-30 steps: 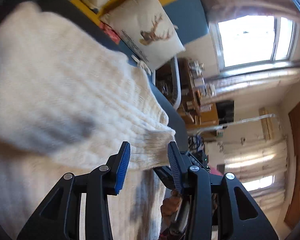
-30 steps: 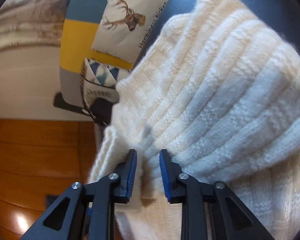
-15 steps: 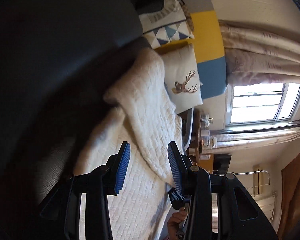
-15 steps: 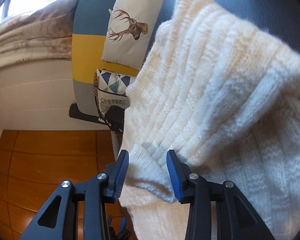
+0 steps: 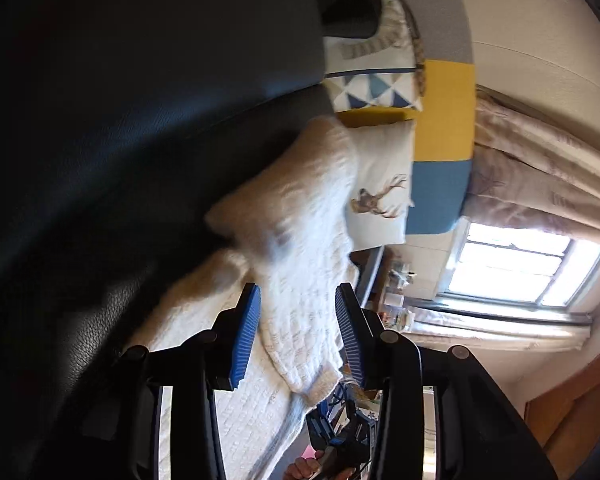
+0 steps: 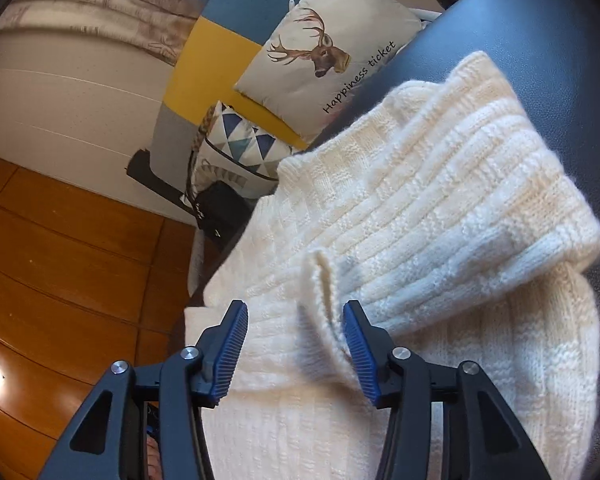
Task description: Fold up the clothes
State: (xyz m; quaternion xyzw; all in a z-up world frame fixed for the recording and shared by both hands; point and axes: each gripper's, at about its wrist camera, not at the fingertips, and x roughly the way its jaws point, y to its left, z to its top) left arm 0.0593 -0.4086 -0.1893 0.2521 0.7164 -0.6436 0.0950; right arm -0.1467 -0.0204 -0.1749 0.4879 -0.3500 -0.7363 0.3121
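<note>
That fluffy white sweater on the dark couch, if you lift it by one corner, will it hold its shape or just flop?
Probably flop: the cream knit sweater already bends over itself in soft rolled folds with no crease. It looks thick and fuzzy, so likely light for its bulk, and grippy rather than slippery. The sleeve cuff lies rumpled, so lifting that alone would likely trail the rest behind.

We see a bright window (image 5: 512, 268), pale curtains (image 5: 540, 176), wooden floor (image 6: 60, 280) and a deer cushion (image 6: 324, 60) on the dark sofa (image 6: 560, 60).
</note>
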